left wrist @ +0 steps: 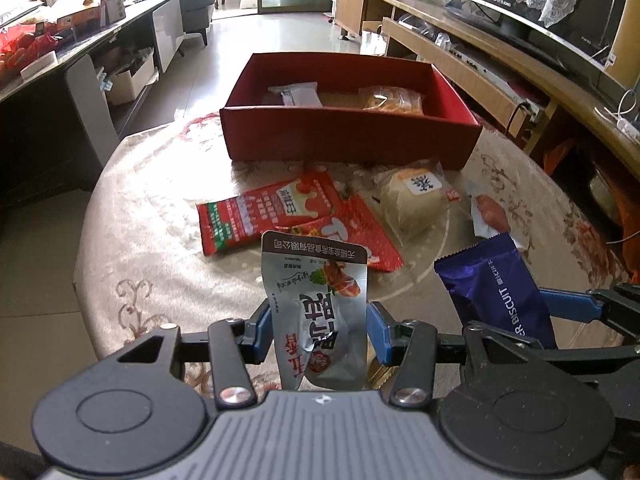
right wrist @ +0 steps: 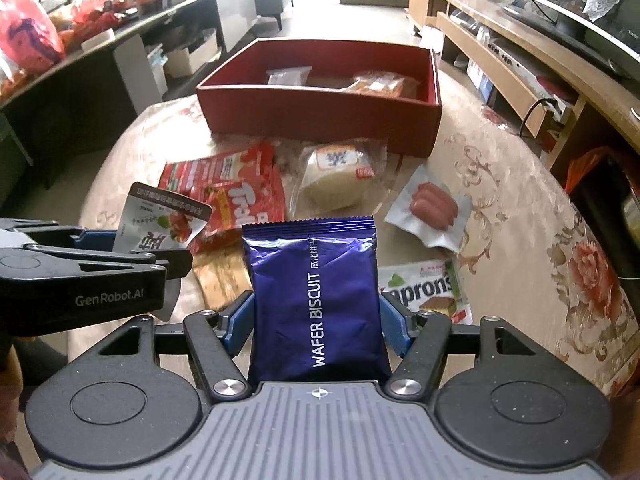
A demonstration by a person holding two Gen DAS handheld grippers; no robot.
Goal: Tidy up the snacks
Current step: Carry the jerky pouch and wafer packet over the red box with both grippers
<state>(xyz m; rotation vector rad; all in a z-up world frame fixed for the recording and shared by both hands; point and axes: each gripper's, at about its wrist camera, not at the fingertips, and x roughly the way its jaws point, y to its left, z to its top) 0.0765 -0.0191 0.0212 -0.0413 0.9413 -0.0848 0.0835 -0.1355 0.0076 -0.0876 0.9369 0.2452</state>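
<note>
In the lower centre of the left wrist view, the left gripper is pinching a silver snack pouch between its blue pads, holding it upright above the floral tablecloth. In the lower centre of the right wrist view, the right gripper is clamping a purple wafer biscuit pack the same way. Beyond them, red snack packets, a wrapped pastry and a sausage pack are lying mid-frame, while the red box is sitting toward the upper centre, holding two wrapped snacks.
</note>
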